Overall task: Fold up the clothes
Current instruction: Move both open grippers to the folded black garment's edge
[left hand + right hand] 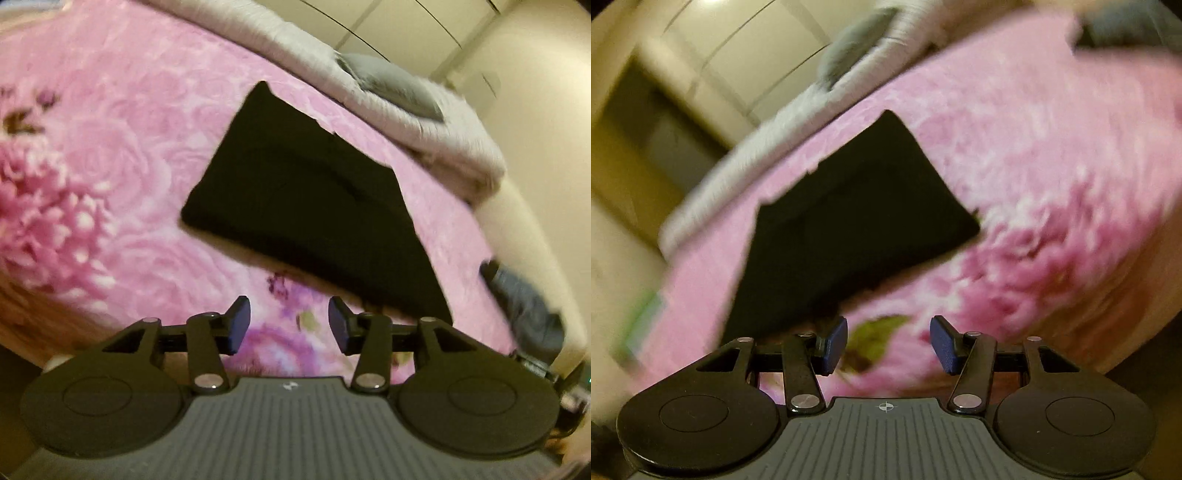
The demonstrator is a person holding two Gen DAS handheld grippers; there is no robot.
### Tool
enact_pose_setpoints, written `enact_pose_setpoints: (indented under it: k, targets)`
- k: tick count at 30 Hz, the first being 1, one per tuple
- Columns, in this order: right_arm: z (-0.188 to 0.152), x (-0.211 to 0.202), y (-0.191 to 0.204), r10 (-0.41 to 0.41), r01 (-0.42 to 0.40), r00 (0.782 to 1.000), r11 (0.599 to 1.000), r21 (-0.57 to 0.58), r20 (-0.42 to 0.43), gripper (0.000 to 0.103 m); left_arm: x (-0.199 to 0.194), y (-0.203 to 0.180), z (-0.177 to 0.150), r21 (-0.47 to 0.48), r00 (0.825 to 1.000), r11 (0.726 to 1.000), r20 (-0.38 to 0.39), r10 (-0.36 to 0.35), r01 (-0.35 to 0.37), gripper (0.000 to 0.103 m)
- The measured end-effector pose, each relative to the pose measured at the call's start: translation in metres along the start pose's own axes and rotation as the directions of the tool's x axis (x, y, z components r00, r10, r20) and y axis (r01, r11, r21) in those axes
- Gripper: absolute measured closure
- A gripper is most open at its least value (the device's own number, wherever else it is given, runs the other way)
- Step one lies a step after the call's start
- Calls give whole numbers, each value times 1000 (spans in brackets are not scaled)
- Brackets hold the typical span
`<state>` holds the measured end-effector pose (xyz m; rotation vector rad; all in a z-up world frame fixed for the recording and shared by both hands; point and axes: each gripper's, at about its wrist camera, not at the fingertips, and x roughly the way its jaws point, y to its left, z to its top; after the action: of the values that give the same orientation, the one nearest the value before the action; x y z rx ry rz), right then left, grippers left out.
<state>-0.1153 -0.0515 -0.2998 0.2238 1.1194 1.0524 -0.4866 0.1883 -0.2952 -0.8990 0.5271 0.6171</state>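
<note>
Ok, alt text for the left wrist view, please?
A black garment, folded flat, lies on a pink floral blanket. The left gripper hovers open and empty near its closest edge; a grey pillow lies beyond.

A black garment [303, 206] lies folded flat on the pink floral blanket [110, 155] of the bed. Its outline is a rough four-sided slab with straight edges and one pointed far corner. The fabric is plain, dark and mostly smooth, with a faint crease across its middle. Nothing touches it in either view.
</note>
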Motion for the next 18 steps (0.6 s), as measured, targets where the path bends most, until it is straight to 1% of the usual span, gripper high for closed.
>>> enact_pose_setpoints:
  k: [2,3,5,7,10,13,15,18]
  targets:
    - [9,9,-17,69,-68,998,988,142,-7,49,12,10,8,-66,1000,998,0,-13,13,57]
    - [13,16,-26,99,-95,995,973,209,-8,49,18,16,12,-99,1000,995,0,-19,19,56]
    - [19,29,-38,121,-114,993,946,302,-5,49,30,27,20,-175,999,984,0,-33,33,56]
    - [26,39,-46,120,-112,993,925,364,1,49,43,39,26,-260,999,965,-2,-49,47,55]
    - [35,55,-57,84,-79,996,897,436,7,49,61,54,30,-333,1000,943,-6,-21,18,53]
    - [43,68,-65,79,-82,997,866,492,28,49,77,65,35,-387,1000,922,5,-15,15,53]
    - [48,75,-68,78,-95,995,852,515,55,49,83,70,38,-406,999,913,31,-29,39,53]
    - [50,85,-71,78,-119,992,851,512,102,50,93,72,44,-408,998,911,59,-38,59,55]
